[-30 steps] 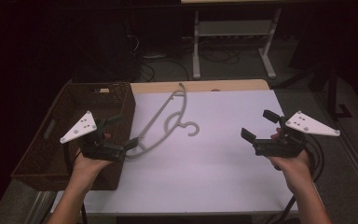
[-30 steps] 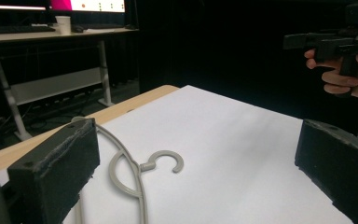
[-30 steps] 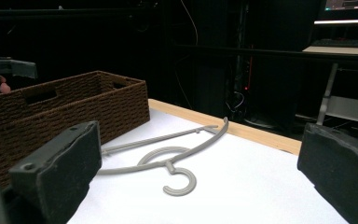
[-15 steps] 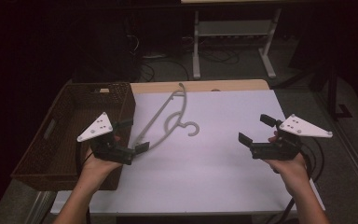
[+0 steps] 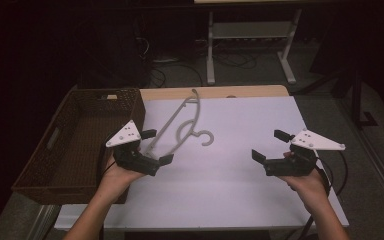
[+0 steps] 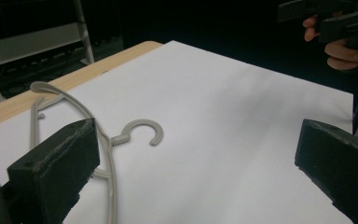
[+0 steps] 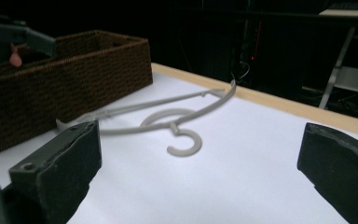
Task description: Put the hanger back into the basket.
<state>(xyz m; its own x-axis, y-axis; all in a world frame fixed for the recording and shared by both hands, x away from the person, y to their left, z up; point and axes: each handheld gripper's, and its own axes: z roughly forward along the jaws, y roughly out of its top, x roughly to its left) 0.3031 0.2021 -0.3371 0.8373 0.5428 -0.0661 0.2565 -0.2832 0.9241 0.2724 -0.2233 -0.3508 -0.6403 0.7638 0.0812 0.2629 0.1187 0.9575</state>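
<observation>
Toward the surface's (image 5: 240,150) far-left corner lies a grey plastic coat hanger (image 5: 180,129), beside a brown wicker basket (image 5: 75,145). Left tongs (image 5: 156,147) hover spread over its near end, seemingly lining up; right tongs (image 5: 270,146) wait spread, well apart.

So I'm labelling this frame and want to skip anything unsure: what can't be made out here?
- Hanger: in the left gripper view its near end is cut by the bottom edge and partly hidden behind the left tool's jaw.
- Basket: in the high view its inside is too dark to tell contents; the left hand hides its near corner.
- Right tool: in the left gripper view, cut off by the top edge.
</observation>
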